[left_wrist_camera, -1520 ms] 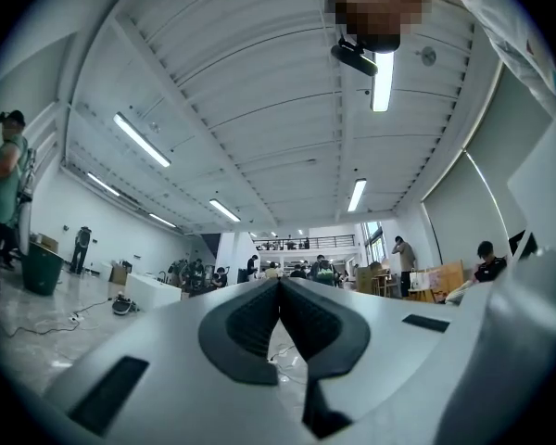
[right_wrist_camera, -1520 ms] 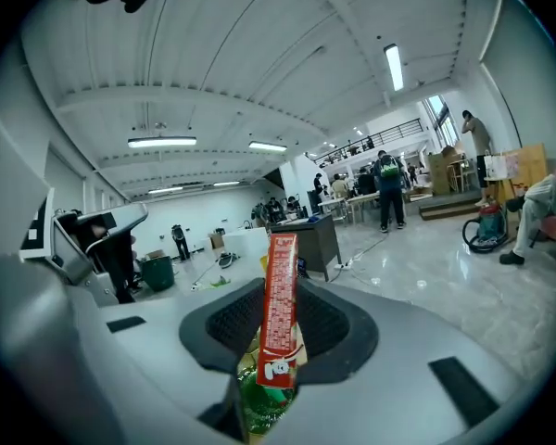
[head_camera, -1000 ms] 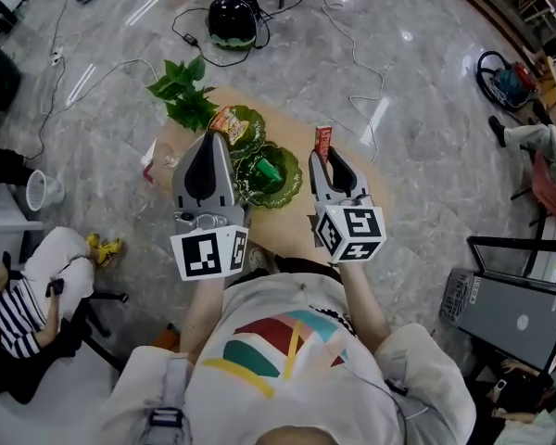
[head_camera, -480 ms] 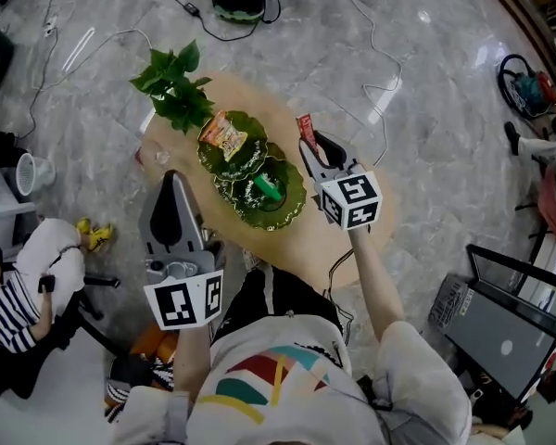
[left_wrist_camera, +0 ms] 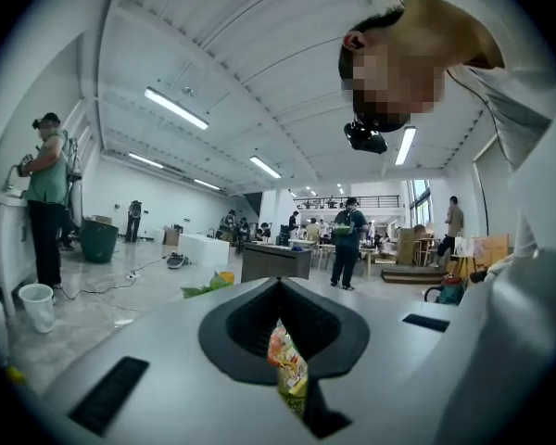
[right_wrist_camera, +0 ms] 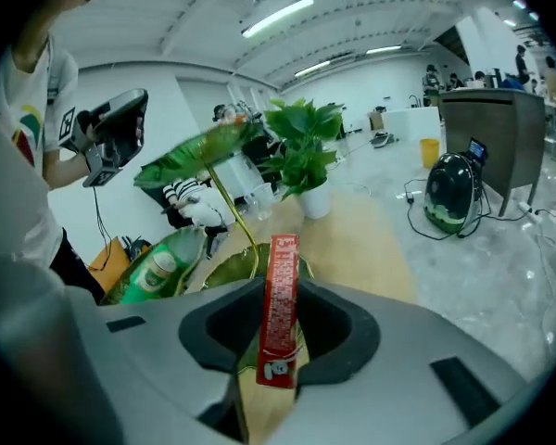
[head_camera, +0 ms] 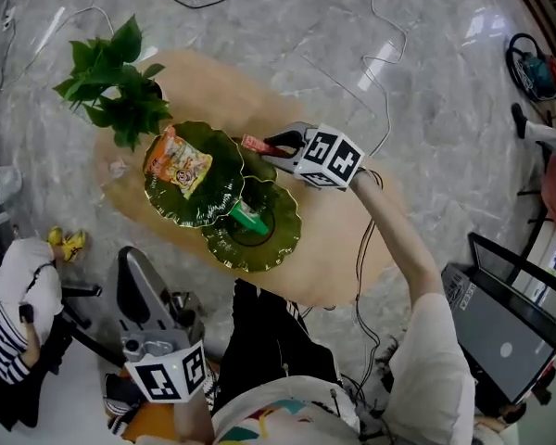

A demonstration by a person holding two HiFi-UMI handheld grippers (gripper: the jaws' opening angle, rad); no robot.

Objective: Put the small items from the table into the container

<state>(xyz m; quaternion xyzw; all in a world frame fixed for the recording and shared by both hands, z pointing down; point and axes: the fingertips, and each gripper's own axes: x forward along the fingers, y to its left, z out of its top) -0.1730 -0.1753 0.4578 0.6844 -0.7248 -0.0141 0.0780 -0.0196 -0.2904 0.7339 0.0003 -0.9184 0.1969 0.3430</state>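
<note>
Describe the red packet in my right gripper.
The red packet is a slim, flat, glossy strip with fine white print and a small white figure at its near end. It is pinched on edge between the fingers of the right gripper, its far end poking past them, over the rim of the green leaf-shaped dish.

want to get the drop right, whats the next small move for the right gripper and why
Probably ease the right gripper a little further in over the upper green leaf-shaped dish, and only then open the fingers. It is shut on the red packet, which sits about at that dish's rim, so a release here might miss.
</note>
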